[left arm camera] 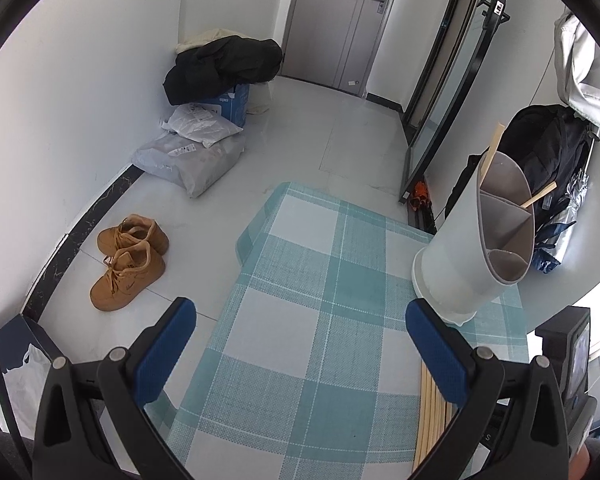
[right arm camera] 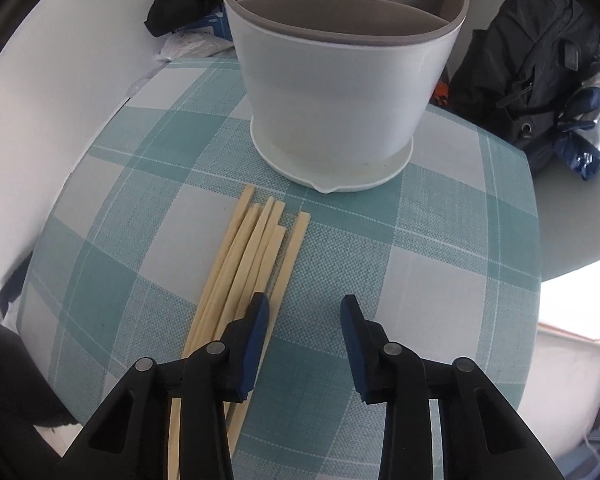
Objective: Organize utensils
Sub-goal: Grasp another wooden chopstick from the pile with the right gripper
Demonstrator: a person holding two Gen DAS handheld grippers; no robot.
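A white utensil holder with grey inner dividers stands on the teal checked tablecloth. In the left wrist view the holder holds two wooden chopsticks in its far compartments. Several loose wooden chopsticks lie side by side on the cloth in front of the holder. My right gripper is open, low over the cloth, its left finger over the near ends of the chopsticks. My left gripper is wide open and empty above the cloth; the chopsticks lie under its right finger.
The table's left edge drops to a tiled floor with brown shoes and plastic bags. A black backpack hangs beyond the table on the right. A door stands at the back.
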